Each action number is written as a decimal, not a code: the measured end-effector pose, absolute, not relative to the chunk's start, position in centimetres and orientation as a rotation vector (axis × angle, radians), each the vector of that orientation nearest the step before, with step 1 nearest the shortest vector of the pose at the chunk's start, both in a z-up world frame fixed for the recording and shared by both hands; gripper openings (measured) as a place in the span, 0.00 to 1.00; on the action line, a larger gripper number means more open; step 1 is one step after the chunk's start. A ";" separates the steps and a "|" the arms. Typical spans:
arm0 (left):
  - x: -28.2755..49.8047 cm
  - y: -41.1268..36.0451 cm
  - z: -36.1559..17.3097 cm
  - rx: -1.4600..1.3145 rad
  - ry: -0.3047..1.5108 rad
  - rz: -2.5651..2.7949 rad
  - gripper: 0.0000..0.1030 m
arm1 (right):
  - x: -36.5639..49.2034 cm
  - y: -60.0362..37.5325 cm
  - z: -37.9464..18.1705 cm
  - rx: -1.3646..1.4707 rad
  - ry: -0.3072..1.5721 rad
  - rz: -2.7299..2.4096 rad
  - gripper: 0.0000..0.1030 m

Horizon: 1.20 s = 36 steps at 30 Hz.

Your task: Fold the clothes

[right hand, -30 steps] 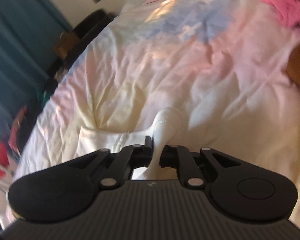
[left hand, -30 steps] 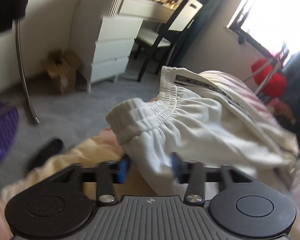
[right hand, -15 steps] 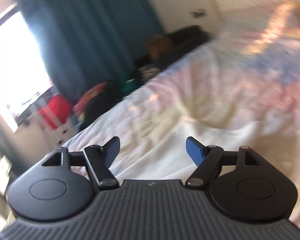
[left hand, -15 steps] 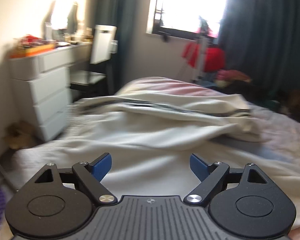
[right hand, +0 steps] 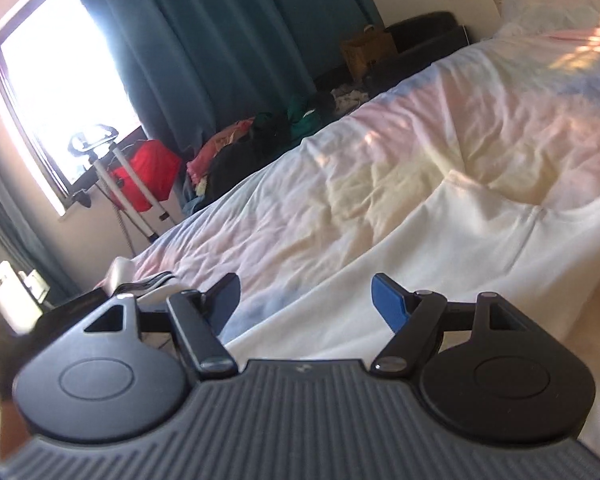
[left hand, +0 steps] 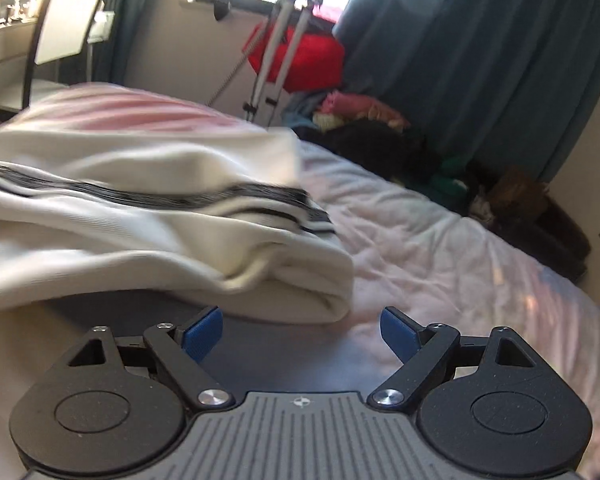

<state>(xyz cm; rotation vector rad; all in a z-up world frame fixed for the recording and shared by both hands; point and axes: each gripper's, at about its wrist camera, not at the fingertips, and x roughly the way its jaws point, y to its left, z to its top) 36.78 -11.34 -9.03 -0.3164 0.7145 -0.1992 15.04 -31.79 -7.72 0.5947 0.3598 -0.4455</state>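
Observation:
A white garment with a black side stripe (left hand: pixel 148 220) lies folded over on the bed (left hand: pixel 440 248), its rounded fold just ahead of my left gripper (left hand: pixel 302 330). The left gripper is open and empty, low over the sheet, with its blue pads apart. In the right wrist view the same white cloth (right hand: pixel 480 248) spreads flat under and right of my right gripper (right hand: pixel 304 300), which is open and empty. A striped edge of the garment (right hand: pixel 148 284) shows at the left behind the right gripper's finger.
The bed sheet (right hand: pixel 380 152) is pale pink and yellow and wrinkled. Beyond the bed's far edge lie a pile of clothes (left hand: pixel 360 112), a red bag on a metal stand (left hand: pixel 296 60), dark teal curtains (right hand: pixel 228 40) and a window. A white chair (left hand: pixel 60 24) stands far left.
Both grippers were shut on the white garment a second ago and have let go. Both opened, drew back and swung toward the window side; the garment now lies folded on the bed.

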 end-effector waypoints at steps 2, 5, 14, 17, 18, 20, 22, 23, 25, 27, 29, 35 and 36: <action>39.3 -12.9 -10.7 -0.350 0.742 -0.146 0.85 | 16.1 -32.1 -8.8 0.598 0.387 -0.456 0.73; 42.5 -14.6 -12.5 -0.349 0.722 -0.049 0.84 | 17.2 -32.8 -9.8 0.634 0.405 -0.461 0.73; 46.2 -19.1 -13.4 -0.142 0.664 0.109 0.45 | 18.4 -34.2 -11.3 0.672 0.395 -0.512 0.73; 45.7 -20.2 -12.0 -0.099 0.635 0.067 0.20 | 18.2 -34.1 -11.2 0.675 0.378 -0.510 0.73; 45.2 -20.1 -10.8 -0.092 0.618 0.043 0.17 | 18.1 -34.0 -11.1 0.672 0.371 -0.508 0.73; 44.8 -20.2 -8.1 -0.119 0.591 -0.009 0.16 | 17.8 -33.9 -10.5 0.657 0.348 -0.505 0.73; 44.3 -18.8 -4.9 -0.200 0.555 -0.075 0.15 | 17.5 -33.9 -9.9 0.640 0.322 -0.505 0.73; 44.2 -17.7 -3.2 -0.248 0.533 -0.115 0.15 | 17.3 -33.9 -9.7 0.636 0.311 -0.506 0.73; 43.9 -14.9 0.2 -0.375 0.505 -0.198 0.15 | 16.9 -34.1 -9.4 0.641 0.298 -0.511 0.73; 43.5 -11.9 3.7 -0.494 0.477 -0.262 0.15 | 16.6 -34.3 -9.1 0.659 0.297 -0.516 0.73; 42.7 -8.6 7.0 -0.563 0.409 -0.281 0.15 | 16.5 -34.3 -8.8 0.659 0.291 -0.512 0.73; 41.4 -0.6 7.6 -0.572 0.293 -0.186 0.16 | 16.2 -33.9 -8.0 0.646 0.270 -0.489 0.73; 41.3 0.3 6.7 -0.556 0.305 -0.163 0.16 | 16.2 -33.7 -8.0 0.645 0.271 -0.480 0.73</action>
